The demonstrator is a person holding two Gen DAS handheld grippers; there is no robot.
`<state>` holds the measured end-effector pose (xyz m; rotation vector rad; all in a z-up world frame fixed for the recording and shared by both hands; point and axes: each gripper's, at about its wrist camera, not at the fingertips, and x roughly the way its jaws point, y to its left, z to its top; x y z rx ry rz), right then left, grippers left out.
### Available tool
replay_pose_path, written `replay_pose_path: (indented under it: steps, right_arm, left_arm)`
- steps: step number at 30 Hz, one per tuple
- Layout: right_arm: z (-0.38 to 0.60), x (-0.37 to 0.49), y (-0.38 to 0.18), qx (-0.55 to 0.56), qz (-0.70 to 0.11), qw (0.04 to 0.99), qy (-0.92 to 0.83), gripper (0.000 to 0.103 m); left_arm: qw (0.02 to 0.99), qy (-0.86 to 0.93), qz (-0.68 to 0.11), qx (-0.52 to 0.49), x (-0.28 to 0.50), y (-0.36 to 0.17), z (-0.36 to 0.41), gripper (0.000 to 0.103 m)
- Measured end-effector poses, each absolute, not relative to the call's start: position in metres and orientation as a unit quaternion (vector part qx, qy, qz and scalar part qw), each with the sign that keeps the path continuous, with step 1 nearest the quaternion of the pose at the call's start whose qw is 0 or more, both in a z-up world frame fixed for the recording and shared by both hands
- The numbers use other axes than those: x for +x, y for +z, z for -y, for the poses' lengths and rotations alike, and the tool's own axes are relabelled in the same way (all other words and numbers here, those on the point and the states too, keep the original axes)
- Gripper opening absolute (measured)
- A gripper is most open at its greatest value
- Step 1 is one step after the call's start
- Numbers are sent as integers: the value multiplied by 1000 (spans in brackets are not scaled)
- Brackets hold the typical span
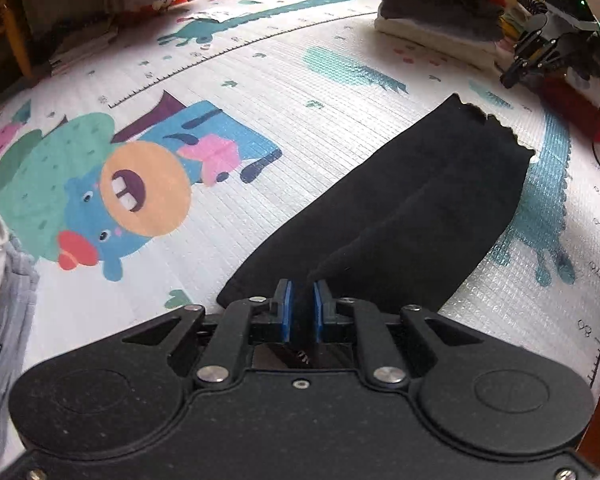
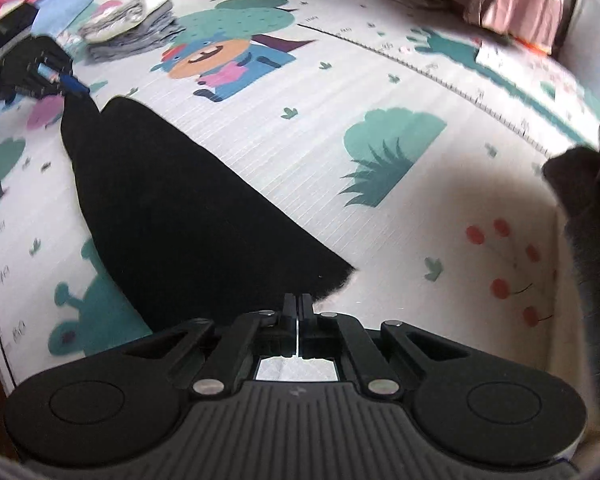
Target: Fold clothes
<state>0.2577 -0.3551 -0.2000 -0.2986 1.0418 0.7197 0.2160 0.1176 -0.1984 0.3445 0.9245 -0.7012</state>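
Cartoon-printed foam play mat (image 1: 260, 92) covers the floor, with dinosaurs, bushes and a ruler line printed across it. Nearest in the left wrist view, the left gripper (image 1: 301, 300) has its blue-padded fingers (image 1: 287, 304) drawn narrow and pinched on one end of a black garment (image 1: 400, 200), which rises slightly into them. From there the garment runs away toward the upper right of the frame as a long doubled band, two layers side by side, ending in a scalloped edge.

In the right wrist view the right gripper (image 2: 299, 304) sits at bottom centre with its fingers nearly together on the fuzzy corner of the same black cloth; a thin slit of light shows between them, so the grip looks shallow.

The garment lies stretched on the mat between the two grippers. This could suit smoothing the band flat or readying a lengthwise fold. Either way, equal tension at both ends and keeping the edges of the two layers matched would keep it tidy, and the right corner seems the likelier one to slip.

Further off, a stack of folded clothes (image 1: 440, 12) sits at the upper right of the left view, and a smaller folded grey and white pile (image 2: 132, 24) at the upper left of the right view.
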Motion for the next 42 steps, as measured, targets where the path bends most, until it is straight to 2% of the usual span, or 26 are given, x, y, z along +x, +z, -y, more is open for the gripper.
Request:
replay_pose_path:
  steps: [1,3,4,5,7,12,13,16,18,31,42]
  right_arm:
    - [352,258,-203,-132,-487,793,341,8]
    - [344,257,-208,-126,-489,786,357,24]
    - [339,257,-213,-136,-489,784,358,41]
    - [334,257,-219,-152,-491,780,357,44]
    - [325,259,-233,-178,-498,771,354,44]
    - [316,255,-257,-215,-504,761,348,40]
    - [316,255,-258,-211,-504,761,350,36]
    - [313,248,-255,-224,-495,759,360,13]
    - [308,242,-253,-248,-483,759,359,5]
    - [333,226,-177,-207,-436,813,326,4]
    - [326,297,-230,-214,-487,789,307,4]
  left_arm:
    - [820,-331,-438,163,217,-199,-116,10]
    - [815,-334,-438,179,216,-202,-112,10]
    - [813,-337,-438,182,216,-203,-111,10]
    - [814,-337,-438,181,216,-203,-111,10]
    - [815,-335,-438,178,216,-204,-113,10]
    - [813,-337,-440,180,214,-206,-112,10]
    - [812,-336,-440,181,214,-206,-112,10]
    - [813,-336,-440,182,215,-206,-112,10]
    - [813,-335,-439,183,214,-206,-113,10]
    - [827,-339,-427,141,218,-178,-124,10]
    - [818,-310,-458,154,274,-199,-114,10]
